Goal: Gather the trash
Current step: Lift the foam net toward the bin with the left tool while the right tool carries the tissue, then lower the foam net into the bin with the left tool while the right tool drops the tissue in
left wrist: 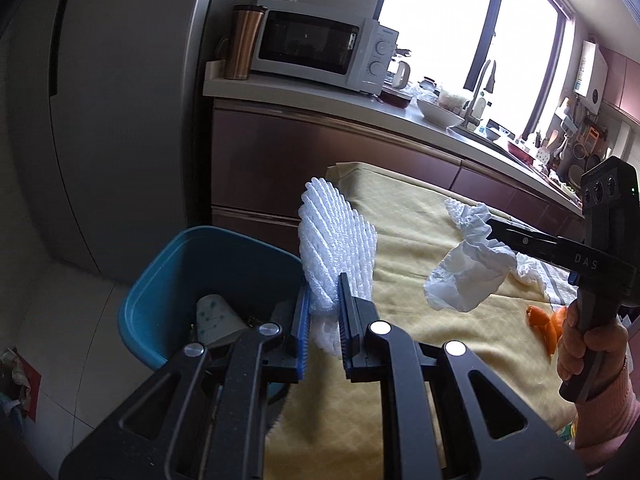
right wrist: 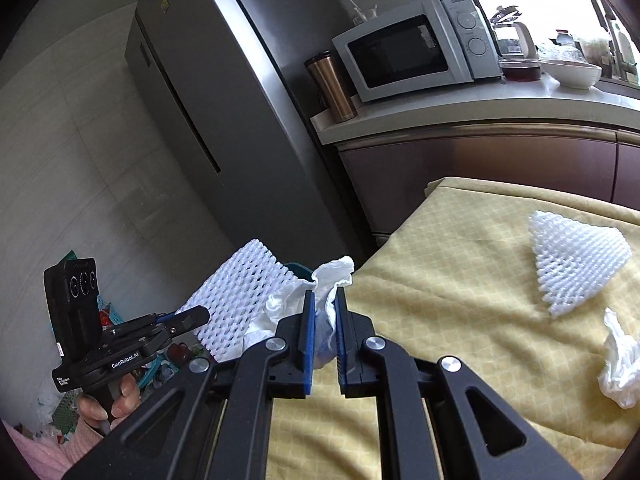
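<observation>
Holding two pieces of trash at once, I have both grippers clamped down. My left gripper (left wrist: 325, 284) pinches the lower edge of a white foam net (left wrist: 338, 236) between its blue pads, and the net stands up above the fingers, fanned out, right beside the rim of the blue bin (left wrist: 168, 264) — a paper cup (left wrist: 216, 318) already lies inside it. My right gripper (right wrist: 325, 298) is closed on a crumpled white tissue (right wrist: 320, 300), which bulges out above and to the left of the narrow gap between the fingers. Both loads hang over the near corner of the table with the yellow cloth (right wrist: 440, 320). Still lying on that cloth are a second foam net (right wrist: 576, 256), another wad of tissue (right wrist: 620, 360) near the right edge, and some orange peel (left wrist: 548, 324) close to my right hand (left wrist: 588, 348) — none of them touched by either gripper.
</observation>
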A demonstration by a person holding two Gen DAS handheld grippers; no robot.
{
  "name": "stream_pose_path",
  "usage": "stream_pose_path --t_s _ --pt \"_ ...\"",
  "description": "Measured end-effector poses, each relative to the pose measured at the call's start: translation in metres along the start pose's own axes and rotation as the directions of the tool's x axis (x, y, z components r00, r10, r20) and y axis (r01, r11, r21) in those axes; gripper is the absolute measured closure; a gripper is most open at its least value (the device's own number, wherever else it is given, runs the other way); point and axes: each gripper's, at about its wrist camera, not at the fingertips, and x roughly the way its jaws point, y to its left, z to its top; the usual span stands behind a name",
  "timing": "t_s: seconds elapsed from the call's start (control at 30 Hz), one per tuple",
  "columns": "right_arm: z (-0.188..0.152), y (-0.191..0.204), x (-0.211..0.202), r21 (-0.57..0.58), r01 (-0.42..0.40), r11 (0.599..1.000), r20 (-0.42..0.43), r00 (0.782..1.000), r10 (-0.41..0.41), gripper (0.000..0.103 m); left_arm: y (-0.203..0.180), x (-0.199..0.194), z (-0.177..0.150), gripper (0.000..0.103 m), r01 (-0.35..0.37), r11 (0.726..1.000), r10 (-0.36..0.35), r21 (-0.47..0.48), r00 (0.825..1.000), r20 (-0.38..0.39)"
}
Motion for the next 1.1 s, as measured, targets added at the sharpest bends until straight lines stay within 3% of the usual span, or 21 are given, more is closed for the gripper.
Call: stream_pose_path --t_s 0.67,1.1 --pt "0.011 0.047 0.086 -0.1 -0.026 0.995 -0.129 0.992 0.013 0.095 0.062 0.023 -0.012 0.09 -0.118 0.988 0.111 -0.097 0.991 -0.073" --pt "0.001 0.057 0.133 -0.131 -0.013 0.991 -0.213 0.977 -0.015 0.093 0.077 0.047 -0.022 0.09 -0.155 0.979 0.139 -0.131 0.983 -0.119"
